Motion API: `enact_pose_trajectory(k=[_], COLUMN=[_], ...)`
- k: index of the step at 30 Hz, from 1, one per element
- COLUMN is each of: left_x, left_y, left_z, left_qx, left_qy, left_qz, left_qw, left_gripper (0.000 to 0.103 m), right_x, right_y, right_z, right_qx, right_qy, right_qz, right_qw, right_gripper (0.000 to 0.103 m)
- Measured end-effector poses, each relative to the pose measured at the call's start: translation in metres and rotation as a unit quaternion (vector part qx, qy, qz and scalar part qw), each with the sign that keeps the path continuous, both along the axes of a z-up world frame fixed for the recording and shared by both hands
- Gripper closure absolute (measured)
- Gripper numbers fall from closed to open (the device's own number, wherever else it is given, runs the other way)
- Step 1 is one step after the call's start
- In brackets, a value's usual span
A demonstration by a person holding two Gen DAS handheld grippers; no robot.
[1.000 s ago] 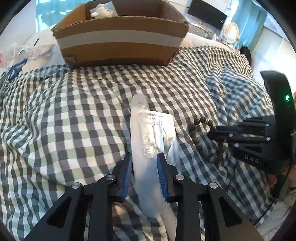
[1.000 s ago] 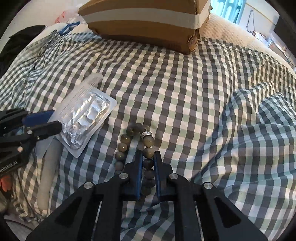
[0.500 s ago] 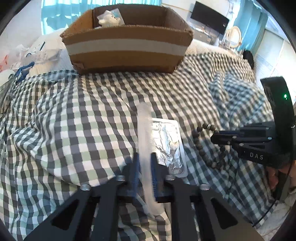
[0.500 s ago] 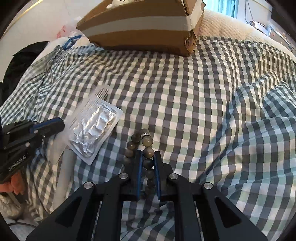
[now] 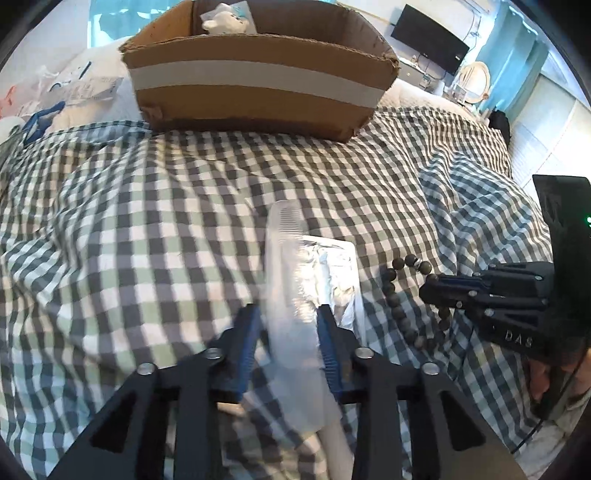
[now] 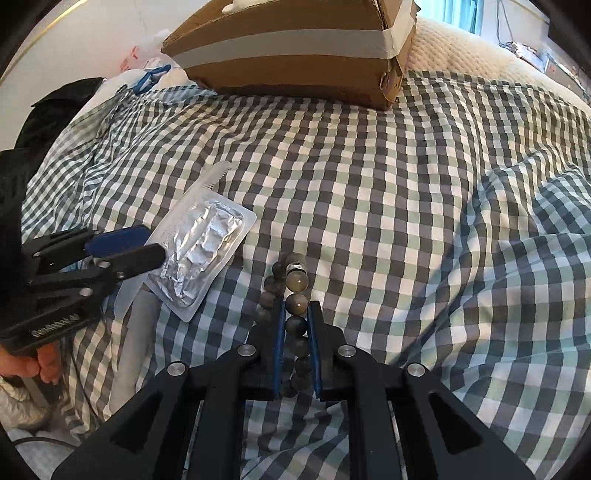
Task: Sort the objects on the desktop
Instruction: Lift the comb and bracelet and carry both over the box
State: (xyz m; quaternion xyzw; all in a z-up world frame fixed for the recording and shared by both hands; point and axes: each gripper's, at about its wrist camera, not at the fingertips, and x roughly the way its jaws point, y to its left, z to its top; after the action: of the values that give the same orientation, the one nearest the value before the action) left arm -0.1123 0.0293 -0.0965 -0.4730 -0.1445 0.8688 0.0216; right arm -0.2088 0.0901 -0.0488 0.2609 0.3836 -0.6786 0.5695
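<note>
- The right gripper (image 6: pixel 295 314) is sitting nearest the lens in its own wrist view, its blue pads drawn narrow and pinching one strand of the bead bracelet (image 6: pixel 295 325); the rest of the loop is lying on the checked cloth (image 6: pixel 406 221), well short of the cardboard box (image 6: pixel 295 55).
- The left gripper (image 5: pixel 288 325) is pointing down toward the same cloth, and its jaws are opening, with the clear plastic comb (image 5: pixel 284 280) lying between the blue pads (whether the pads are still touching it is hard to tell through the blur).
- The comb is running lengthwise away from the gripper toward the box, its toothed end being the part nearest the box, though a broad stretch of cloth is separating the two.
- A foil blister pack (image 5: pixel 332 273) is lying just beside the comb on its right in the left wrist view, overlapping the comb's edge, at about the same remove from the box.
- In the left wrist view the bracelet (image 5: pixel 402 295) is showing to the right of the blister pack, with the right gripper (image 5: pixel 436 291) closed on its far side (part of a hand is showing under that tool).
- The cardboard box (image 5: pixel 258 92), banded with pale tape, is sitting at the far edge of the cloth, its top open.
- A small white plush toy (image 5: pixel 225 20) is lying inside the box at its back left corner.
- A blue clip (image 6: pixel 151 77) is lying among pale bags just left of the box.
</note>
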Motion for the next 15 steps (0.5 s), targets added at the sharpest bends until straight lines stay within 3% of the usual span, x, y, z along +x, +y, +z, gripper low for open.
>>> enact_pose_trajectory(k=[5, 7, 15], left_x=[-0.008, -0.007, 0.004], left_y=[0.012, 0.012, 0.007], left_z=[-0.006, -0.006, 0.004], left_qx=[-0.025, -0.029, -0.033], left_qy=[-0.008, -0.008, 0.000], left_qz=[-0.014, -0.011, -0.001], left_qw=[0.9996, 0.9995, 0.9994], left_gripper=[0.066, 0.075, 0.076], right_x=[-0.005, -0.005, -0.002], right_y=[0.002, 0.002, 0.012], right_z=[0.001, 0.000, 0.016], right_qx=[0.001, 0.002, -0.029], right_qy=[-0.011, -0.012, -0.025], right_qz=[0.002, 0.003, 0.022], right_qw=[1.000, 1.000, 0.999], right_gripper=[0.092, 0.092, 0.092])
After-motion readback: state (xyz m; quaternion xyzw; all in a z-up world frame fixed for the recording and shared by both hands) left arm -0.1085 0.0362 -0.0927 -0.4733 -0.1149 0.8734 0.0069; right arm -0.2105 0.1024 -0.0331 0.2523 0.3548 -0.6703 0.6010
